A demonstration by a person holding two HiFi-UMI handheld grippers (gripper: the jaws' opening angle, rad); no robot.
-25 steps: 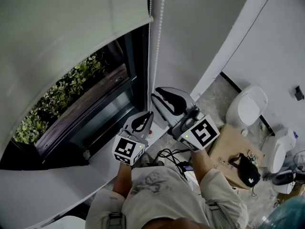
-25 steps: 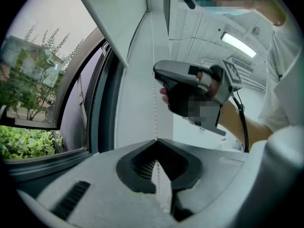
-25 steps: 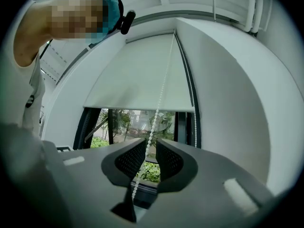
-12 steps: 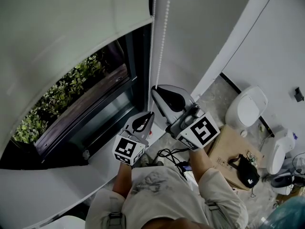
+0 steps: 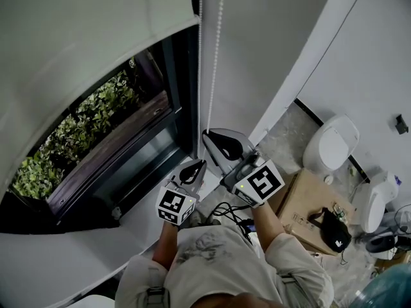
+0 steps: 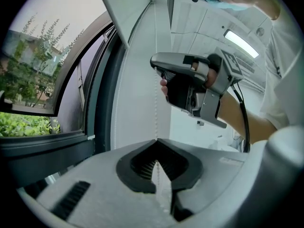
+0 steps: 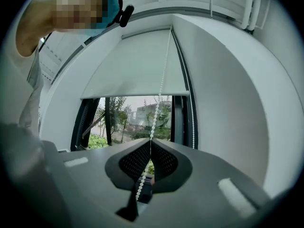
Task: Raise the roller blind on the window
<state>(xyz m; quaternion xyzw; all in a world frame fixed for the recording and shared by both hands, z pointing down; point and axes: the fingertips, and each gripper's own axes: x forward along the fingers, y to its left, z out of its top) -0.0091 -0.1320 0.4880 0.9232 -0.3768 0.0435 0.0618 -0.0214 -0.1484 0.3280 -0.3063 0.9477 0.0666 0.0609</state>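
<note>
The pale roller blind (image 5: 77, 50) covers the upper part of the window (image 5: 103, 133); in the right gripper view the blind (image 7: 137, 65) ends about halfway down the glass. A white bead chain (image 5: 216, 50) hangs along the right side of the frame. My right gripper (image 5: 206, 134) is shut on one strand of the chain (image 7: 159, 96), which runs between its jaws (image 7: 150, 140). Just below it, my left gripper (image 5: 201, 163) is shut on the chain (image 6: 155, 103) too, where its jaw tips meet (image 6: 156, 140). The right gripper (image 6: 153, 63) shows above in the left gripper view.
A dark window frame (image 5: 183, 88) and a white sill (image 5: 128, 220) lie ahead, with green shrubs (image 5: 83, 127) outside. A white wall (image 5: 270, 43) stands right of the chain. Lower right are a toilet (image 5: 331, 143), a cardboard box (image 5: 308, 201) and cables (image 5: 231, 210) on the floor.
My right gripper has moved down with the chain, and the left one has shifted slightly down. The blind's lower edge has risen a little, so more of the window shows.
</note>
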